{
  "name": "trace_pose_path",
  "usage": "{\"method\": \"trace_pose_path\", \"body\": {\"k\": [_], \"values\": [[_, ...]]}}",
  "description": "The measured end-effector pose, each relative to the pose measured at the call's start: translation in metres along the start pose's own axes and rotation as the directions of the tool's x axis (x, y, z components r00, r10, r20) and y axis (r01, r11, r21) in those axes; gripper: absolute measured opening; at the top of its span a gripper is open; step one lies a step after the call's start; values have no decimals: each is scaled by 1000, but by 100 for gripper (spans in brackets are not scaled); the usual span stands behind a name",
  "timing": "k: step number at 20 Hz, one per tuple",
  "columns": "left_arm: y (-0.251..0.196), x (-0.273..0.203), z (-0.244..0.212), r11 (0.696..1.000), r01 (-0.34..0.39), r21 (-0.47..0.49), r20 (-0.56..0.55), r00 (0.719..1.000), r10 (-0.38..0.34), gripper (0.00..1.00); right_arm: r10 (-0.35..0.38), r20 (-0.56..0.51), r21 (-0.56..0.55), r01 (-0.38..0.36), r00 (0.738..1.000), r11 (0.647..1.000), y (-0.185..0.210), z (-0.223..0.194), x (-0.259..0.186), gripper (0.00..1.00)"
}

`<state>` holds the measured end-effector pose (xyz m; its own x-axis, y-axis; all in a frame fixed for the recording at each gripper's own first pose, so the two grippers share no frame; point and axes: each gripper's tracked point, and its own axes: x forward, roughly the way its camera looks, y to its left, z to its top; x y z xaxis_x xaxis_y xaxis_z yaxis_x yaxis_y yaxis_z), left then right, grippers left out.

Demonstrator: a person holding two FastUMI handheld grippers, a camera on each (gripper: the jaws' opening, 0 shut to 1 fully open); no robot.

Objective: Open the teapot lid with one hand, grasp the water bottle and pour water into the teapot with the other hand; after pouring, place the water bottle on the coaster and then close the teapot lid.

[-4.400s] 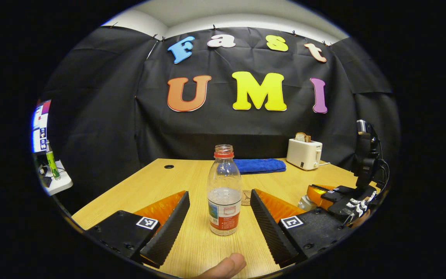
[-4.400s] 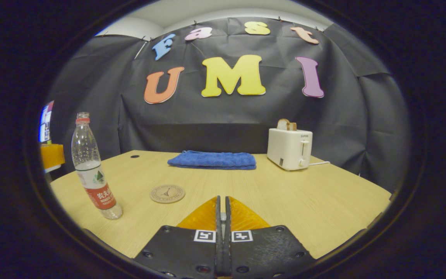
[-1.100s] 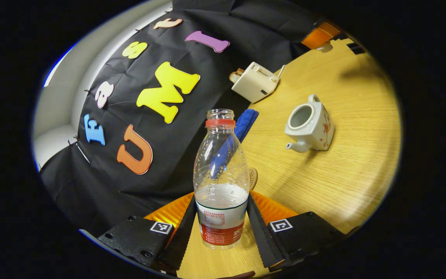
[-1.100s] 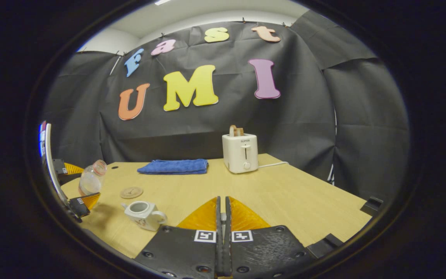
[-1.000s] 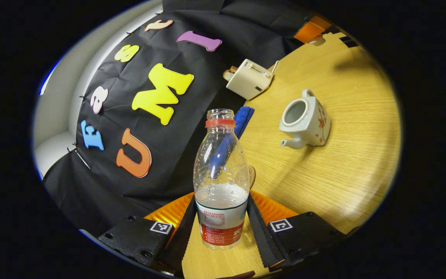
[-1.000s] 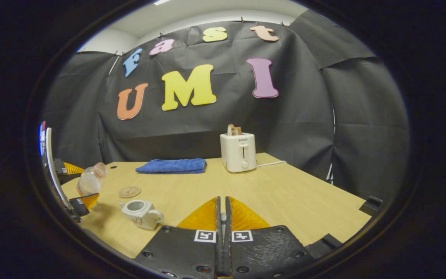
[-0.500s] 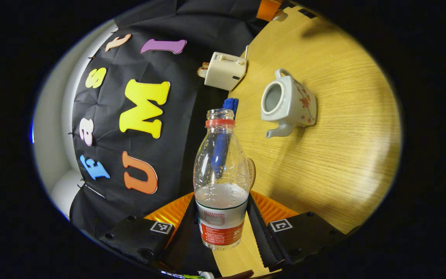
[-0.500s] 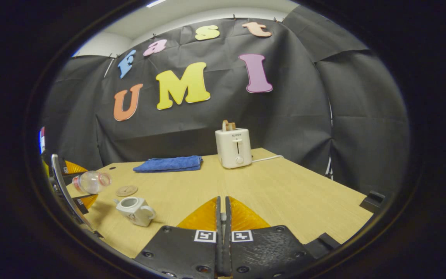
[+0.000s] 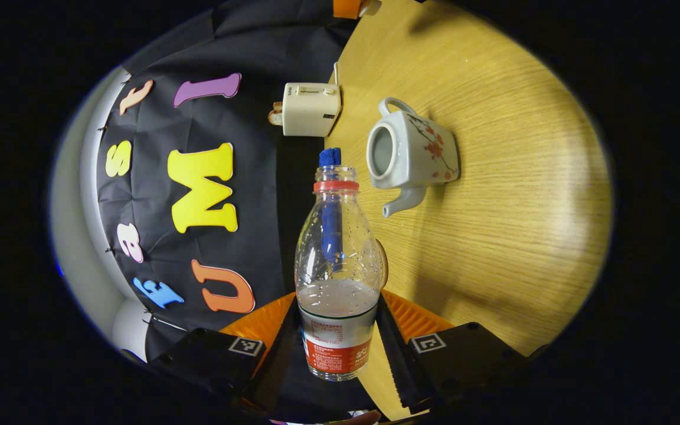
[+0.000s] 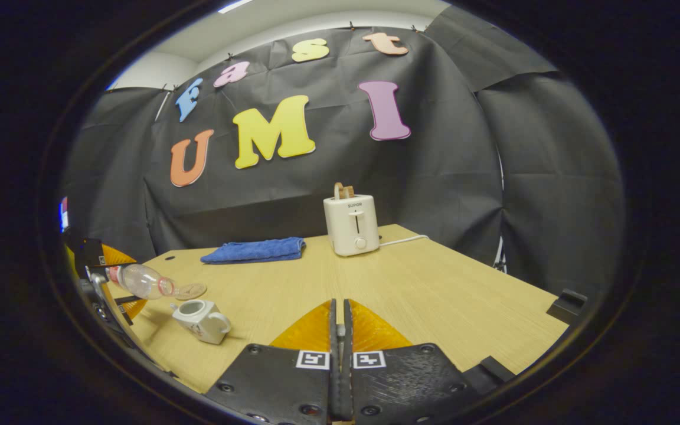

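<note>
**Bottle tipped further toward the open teapot**

Tilted more steeply than half a second ago: water bottle, now lying close to level in the right gripper view, mouth pointing at the teapot and just short of its opening. Clamped at the label band by the left gripper, both fingers pressing its sides. Uncapped, partly filled, water pooled against the label end; no stream seen leaving the mouth.

Standing upright on the wooden table, lid off, opening bare, spout toward the bottle, handle on the far side from it. Seen in the right gripper view too, low at the left, just below the bottle's mouth.

Coaster flat on the table just behind the teapot, close under the bottle's neck. Farther back from the teapot, a folded blue towel; beside that, a white toaster holding a slice of bread.

Right gripper well off to the teapot's handle side, fingers pressed together; whether the lid sits pinched between them cannot be told.
</note>
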<state>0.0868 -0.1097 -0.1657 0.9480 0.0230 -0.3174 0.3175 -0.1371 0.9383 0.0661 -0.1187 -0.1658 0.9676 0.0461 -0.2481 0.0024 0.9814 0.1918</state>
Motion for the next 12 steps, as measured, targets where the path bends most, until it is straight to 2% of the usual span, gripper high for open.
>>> {"method": "trace_pose_path", "body": {"k": [2,3,4,6,7,9,11,12], "values": [[5,-3,1,997,-11,76,-2,1000,11,75,1,3,0,-1,1000,1000,1,1,-1,0],[6,-3,-1,995,-13,98,-9,1000,14,80,4,5,0,-4,1000,1000,2,2,-1,0],[7,-2,-1,994,-13,110,-13,1000,14,76,6,5,-1,-6,1000,1000,2,1,-1,0],[8,-5,1,992,-14,128,-15,1000,16,80,13,6,0,-13,1000,1000,4,0,-1,0],[9,-6,2,990,-15,140,-16,1000,17,76,16,4,2,-16,1000,1000,4,1,-1,0],[9,-6,4,987,-14,162,-14,1000,16,75,15,4,1,-15,1000,1000,2,0,-1,0],[12,-7,5,983,-12,183,-15,1000,15,75,9,6,0,-9,1000,1000,0,1,-1,0],[14,-7,6,982,-17,190,-15,1000,20,80,7,8,0,-7,1000,1000,-1,1,-1,0]]}}
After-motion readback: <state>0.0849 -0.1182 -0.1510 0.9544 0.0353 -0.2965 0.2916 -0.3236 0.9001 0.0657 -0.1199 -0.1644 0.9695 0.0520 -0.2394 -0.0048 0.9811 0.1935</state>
